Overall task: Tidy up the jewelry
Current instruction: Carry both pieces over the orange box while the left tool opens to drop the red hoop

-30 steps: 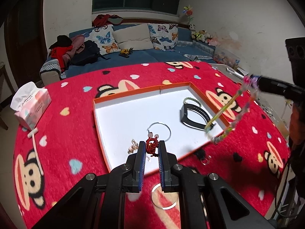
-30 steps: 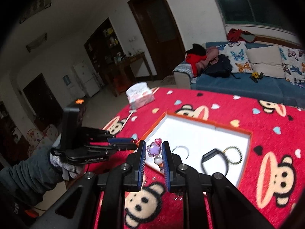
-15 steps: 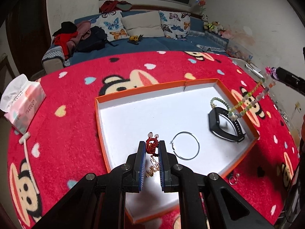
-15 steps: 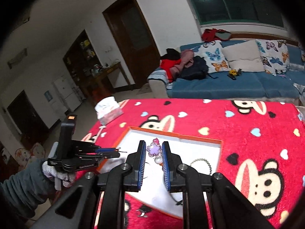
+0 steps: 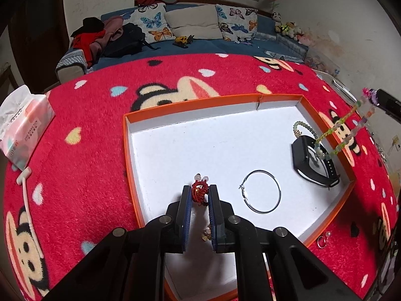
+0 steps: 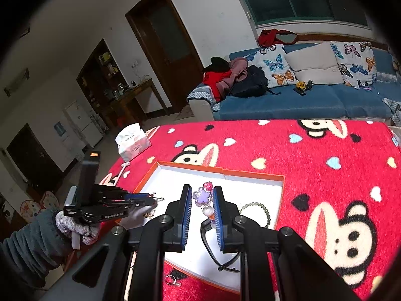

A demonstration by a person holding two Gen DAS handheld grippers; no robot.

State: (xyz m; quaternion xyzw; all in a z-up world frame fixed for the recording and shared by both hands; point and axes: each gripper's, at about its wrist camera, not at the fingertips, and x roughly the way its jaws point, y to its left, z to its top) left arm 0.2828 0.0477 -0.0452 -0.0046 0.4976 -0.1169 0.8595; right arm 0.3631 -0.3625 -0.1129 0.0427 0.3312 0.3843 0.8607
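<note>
Two loads: lower your left gripper (image 5: 199, 195), pinching a red knotted cord bracelet (image 5: 199, 192), inside the orange-rimmed white tray (image 5: 126, 150)'s near edge; your right gripper (image 6: 202, 199) clamps a beaded purple-flower chain (image 6: 202, 197)

We see a fuzzy red cloth (image 5: 225, 75) over the desk, a matt white cardboard tray (image 5: 190, 148) with orange rim, a thin shiny metal hoop (image 5: 260, 195), and a matt black plastic band (image 5: 304, 160).

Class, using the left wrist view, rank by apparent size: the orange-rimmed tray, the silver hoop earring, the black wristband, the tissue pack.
1. Orange-rimmed tray
2. Tissue pack
3. Black wristband and silver hoop earring: look alike, unranked.
</note>
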